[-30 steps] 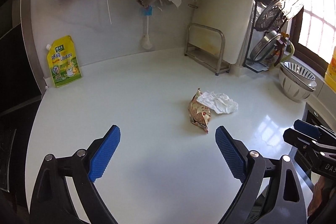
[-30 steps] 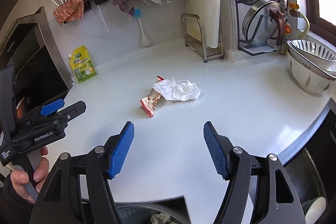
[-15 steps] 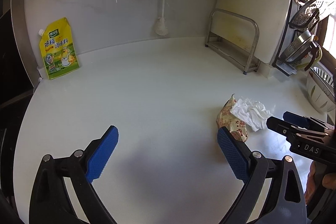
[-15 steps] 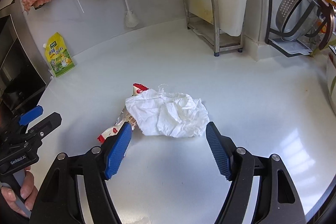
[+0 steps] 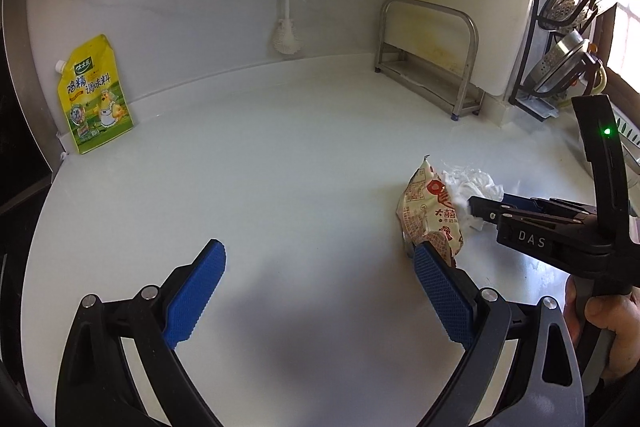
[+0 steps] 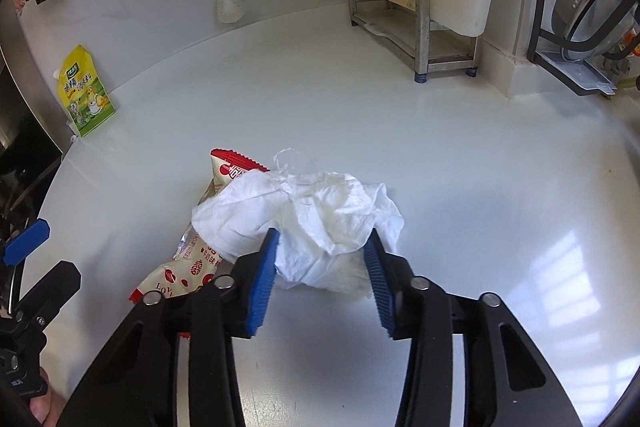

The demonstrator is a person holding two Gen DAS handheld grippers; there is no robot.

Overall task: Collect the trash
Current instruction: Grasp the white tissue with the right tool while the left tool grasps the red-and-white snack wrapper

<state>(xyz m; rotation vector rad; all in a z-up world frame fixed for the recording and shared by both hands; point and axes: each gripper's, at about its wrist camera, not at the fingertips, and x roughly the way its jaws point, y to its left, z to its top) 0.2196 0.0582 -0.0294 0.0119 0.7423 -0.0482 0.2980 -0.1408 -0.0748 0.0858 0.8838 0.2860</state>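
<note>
A crumpled white tissue (image 6: 320,211) lies on the white counter (image 6: 460,167), partly on top of a red and cream snack wrapper (image 6: 192,267). My right gripper (image 6: 322,239) is closing; its blue pads press the tissue from both sides. In the left wrist view the right gripper (image 5: 480,207) reaches in from the right onto the tissue (image 5: 476,183). My left gripper (image 5: 318,251) is open with nothing between its fingers. Its right fingertip sits just in front of the wrapper (image 5: 430,211); I cannot tell whether they touch.
A yellow seasoning pouch (image 5: 94,95) leans on the back wall at the left. A metal rack (image 5: 432,55) holding a white cutting board stands at the back right. A dish brush (image 5: 286,23) hangs on the wall. A black rack with steel colanders (image 5: 572,27) is at far right.
My right gripper came forward and down over the tissue and its jaws narrowed onto it. My left gripper moved closer, so the wrapper now sits by its right finger.
</note>
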